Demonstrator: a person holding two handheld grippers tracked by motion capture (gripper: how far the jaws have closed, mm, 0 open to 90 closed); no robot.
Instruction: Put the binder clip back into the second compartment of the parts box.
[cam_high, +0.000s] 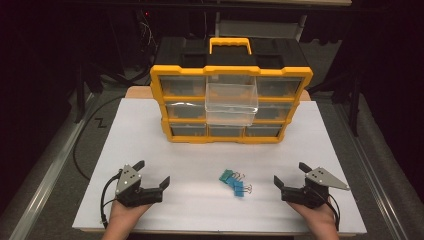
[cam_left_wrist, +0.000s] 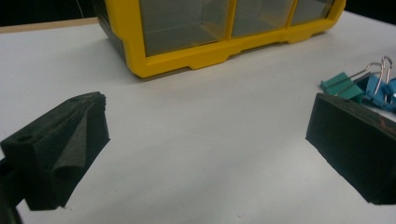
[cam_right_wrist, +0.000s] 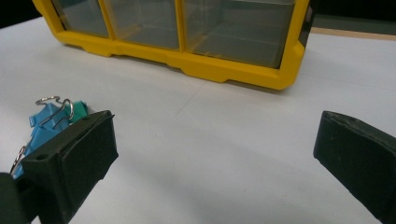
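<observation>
A yellow and black organiser box with clear drawers stands at the back of the white table; its top middle drawer is pulled out. A small pile of blue and green binder clips lies near the front, between my two hands. My left gripper rests at the front left, open, with bare table between its jaws. My right gripper rests at the front right, open as well. The clips lie beyond the right jaw in the left gripper view, and the clips lie behind the left jaw in the right gripper view.
The organiser's lower drawers are closed, and its yellow frame is seen close ahead. Bare white table lies between the grippers and the box. Dark floor and cables surround the table.
</observation>
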